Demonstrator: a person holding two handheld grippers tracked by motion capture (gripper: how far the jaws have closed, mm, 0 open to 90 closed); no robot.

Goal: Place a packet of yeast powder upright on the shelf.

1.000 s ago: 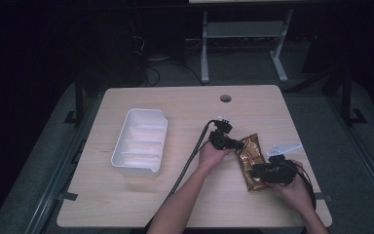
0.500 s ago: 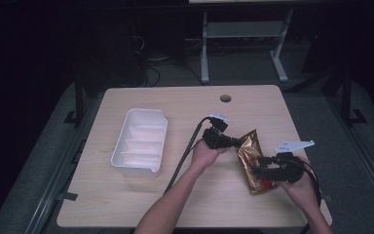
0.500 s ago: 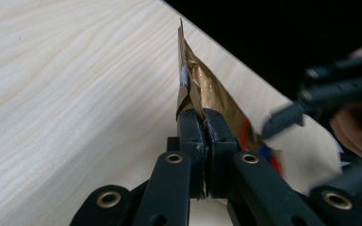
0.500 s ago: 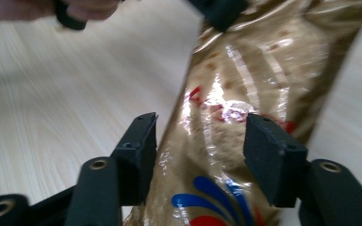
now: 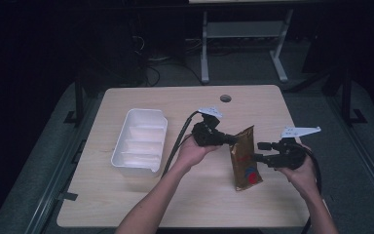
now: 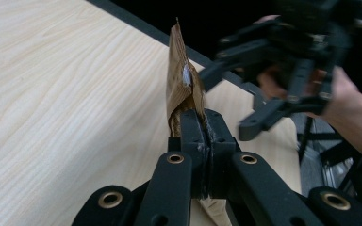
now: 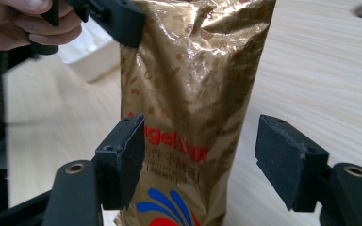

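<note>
A gold foil bag [image 5: 244,158] with red and blue print hangs upright over the right half of the wooden table [image 5: 185,200]. My left gripper [image 5: 229,140] is shut on its top edge; in the left gripper view the jaws [image 6: 201,125] pinch the crumpled foil [image 6: 181,84]. My right gripper [image 5: 259,151] stands to the bag's right. Its jaws have just been opening and now stand wide. In the right gripper view the bag [image 7: 193,70] hangs between and just beyond the pads [image 7: 129,155], which do not press on it.
A white ribbed tray [image 5: 141,141] sits on the left half of the table. A cable hole [image 5: 225,98] lies near the far edge. Dark floor and a metal stand's legs [image 5: 243,53] lie beyond the table.
The left gripper has risen with the bag, lifting it from lying on the table to hanging upright. The right gripper has let go of the bag and opened, drawing slightly right.
</note>
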